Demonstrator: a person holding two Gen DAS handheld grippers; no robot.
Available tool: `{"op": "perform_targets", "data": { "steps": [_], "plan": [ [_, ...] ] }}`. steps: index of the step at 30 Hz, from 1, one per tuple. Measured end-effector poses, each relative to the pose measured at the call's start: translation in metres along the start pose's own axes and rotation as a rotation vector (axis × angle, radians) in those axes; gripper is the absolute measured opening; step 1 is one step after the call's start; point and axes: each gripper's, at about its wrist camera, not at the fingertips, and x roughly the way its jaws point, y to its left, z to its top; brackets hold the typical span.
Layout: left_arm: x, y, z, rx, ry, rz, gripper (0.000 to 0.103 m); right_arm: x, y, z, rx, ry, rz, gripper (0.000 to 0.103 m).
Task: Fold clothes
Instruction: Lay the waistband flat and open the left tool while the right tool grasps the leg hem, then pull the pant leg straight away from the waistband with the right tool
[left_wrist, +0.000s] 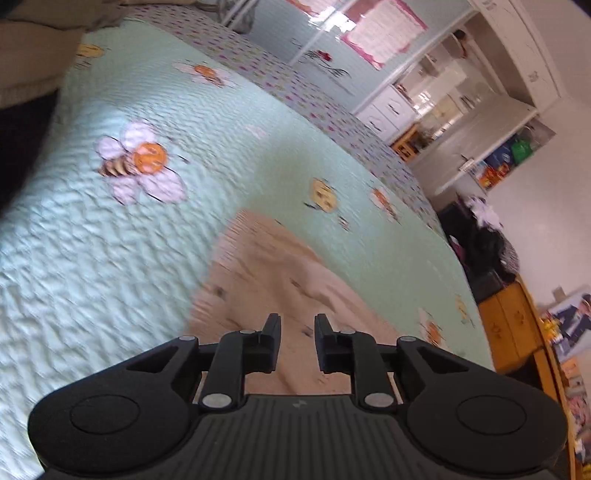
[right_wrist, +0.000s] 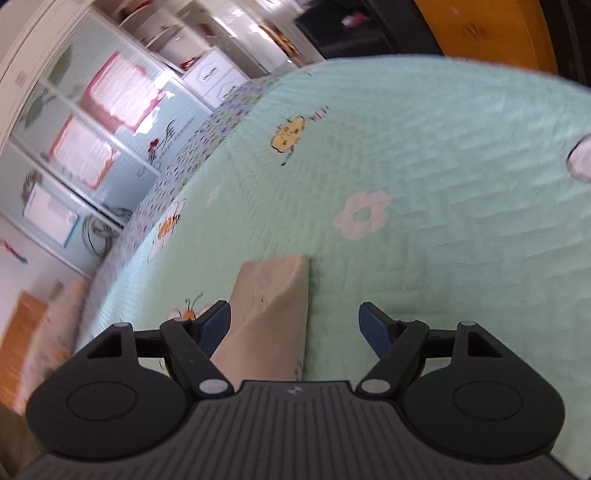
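The beige fabric garment (right_wrist: 269, 314) lies on the mint-green quilted bedspread printed with bees and flowers (left_wrist: 221, 140), and it looks partly folded: in the right wrist view it forms a narrow strip with a straight side edge and a squared corner at its far end. In the left wrist view the same garment (left_wrist: 280, 280) looks rumpled and lumpy, though blur hides detail, so I judge smoothing and at least one more fold remain.

The left gripper (left_wrist: 297, 326) hangs over the garment with its jaws a small gap apart, holding nothing. The right gripper (right_wrist: 295, 321) is spread wide and empty; its left finger sits just beside the strip's edge, while its right finger is over bare bedspread.
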Motion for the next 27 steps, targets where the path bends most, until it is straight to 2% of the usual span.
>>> {"op": "perform_targets", "data": {
  "steps": [3,5,7,8,9,10,12,15,18,20,23,25,26,27],
  "plan": [
    [0.012,-0.022,-0.022,0.018,0.028,-0.049,0.020,0.027,0.011,0.005,-0.033,0.033,-0.047,0.077],
    [0.019,-0.035,-0.036,0.052,0.041,-0.048,0.020,0.040,0.024,0.005,-0.105,0.036,-0.114,0.078],
    [0.025,-0.049,-0.053,0.096,0.053,-0.040,0.028,0.050,0.039,0.002,-0.202,0.031,-0.195,0.074],
    [0.028,-0.056,-0.062,0.119,0.058,-0.036,0.033,0.055,0.046,0.000,-0.251,0.028,-0.235,0.061],
    [0.030,-0.062,-0.070,0.139,0.063,-0.038,0.047,0.060,0.053,-0.001,-0.299,0.026,-0.276,0.044],
    [0.031,-0.066,-0.078,0.157,0.066,-0.043,0.064,0.062,0.056,-0.003,-0.328,0.027,-0.294,0.038],
    [0.034,-0.075,-0.093,0.194,0.074,-0.052,0.077,0.064,0.058,-0.007,-0.361,0.032,-0.308,0.020],
    [0.037,-0.079,-0.106,0.220,0.080,-0.047,0.084,0.060,0.054,-0.006,-0.355,0.045,-0.292,0.006],
    [0.038,-0.080,-0.111,0.230,0.064,-0.030,0.084,0.045,0.053,-0.005,-0.354,0.001,-0.301,0.005],
    [0.038,-0.080,-0.112,0.239,0.054,-0.017,0.084,0.022,0.056,-0.012,-0.369,-0.072,-0.316,0.004],
    [0.036,-0.078,-0.114,0.237,0.049,-0.007,0.084,-0.032,0.058,-0.034,-0.377,-0.246,-0.367,0.004],
    [0.036,-0.075,-0.115,0.228,0.052,-0.004,0.085,-0.065,0.063,-0.060,-0.404,-0.380,-0.438,0.005],
    [0.036,-0.074,-0.116,0.220,0.057,-0.005,0.085,-0.075,0.064,-0.073,-0.438,-0.414,-0.448,0.011],
    [0.037,-0.072,-0.116,0.212,0.063,-0.006,0.085,-0.078,0.063,-0.081,-0.479,-0.401,-0.432,0.025]
  ]
}}
